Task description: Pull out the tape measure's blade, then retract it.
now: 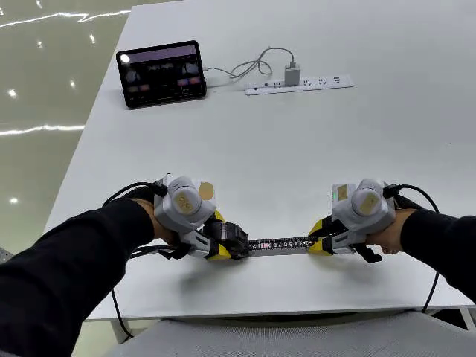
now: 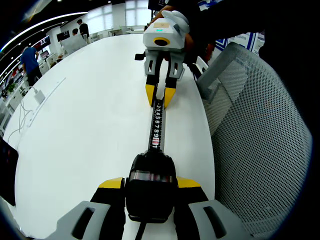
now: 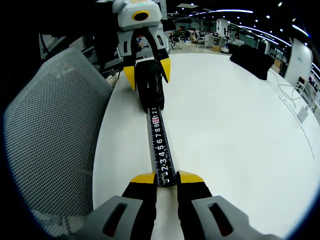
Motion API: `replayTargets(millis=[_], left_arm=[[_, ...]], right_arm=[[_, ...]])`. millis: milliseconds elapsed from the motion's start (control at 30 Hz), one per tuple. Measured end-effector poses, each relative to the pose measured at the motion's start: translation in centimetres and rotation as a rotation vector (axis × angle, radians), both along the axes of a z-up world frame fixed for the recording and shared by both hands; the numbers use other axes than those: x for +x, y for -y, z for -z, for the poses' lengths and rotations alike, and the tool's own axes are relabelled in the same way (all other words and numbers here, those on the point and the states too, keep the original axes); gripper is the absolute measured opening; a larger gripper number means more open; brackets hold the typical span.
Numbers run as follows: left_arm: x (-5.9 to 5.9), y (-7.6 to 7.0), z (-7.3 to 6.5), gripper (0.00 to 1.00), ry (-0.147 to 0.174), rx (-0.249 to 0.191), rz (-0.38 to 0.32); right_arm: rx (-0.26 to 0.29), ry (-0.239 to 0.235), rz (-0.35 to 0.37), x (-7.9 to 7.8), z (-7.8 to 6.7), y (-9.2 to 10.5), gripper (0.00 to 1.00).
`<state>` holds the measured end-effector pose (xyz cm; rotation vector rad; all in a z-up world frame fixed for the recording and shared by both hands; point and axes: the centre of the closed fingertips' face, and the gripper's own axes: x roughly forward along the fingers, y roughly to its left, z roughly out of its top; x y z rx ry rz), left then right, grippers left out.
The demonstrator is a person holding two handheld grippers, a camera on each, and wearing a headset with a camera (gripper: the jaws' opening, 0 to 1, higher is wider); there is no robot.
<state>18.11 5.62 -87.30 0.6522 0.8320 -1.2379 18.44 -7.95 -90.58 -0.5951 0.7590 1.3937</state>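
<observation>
Left claw [image 2: 150,183] clamps the tape measure case [image 2: 151,197]; right claw [image 3: 167,178] pinches the blade [image 3: 157,132] by its tip, stretched low over the worktop [image 1: 297,134] between them. Advisable: hold the case steady, guide the right claw straight along the blade, avoiding twist.

Black digits 2 to 9 along the tape measure's blade [image 3: 159,145]
</observation>
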Motion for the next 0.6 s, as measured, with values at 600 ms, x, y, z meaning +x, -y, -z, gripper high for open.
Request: replayTargets(millis=[600], left_arm=[[-0.1,0.08,-0.06,0.33,0.002,0.001,0.001]], right_arm=[[-0.004,0.001,0.005,-0.07,-0.06,0.8,0.1]])
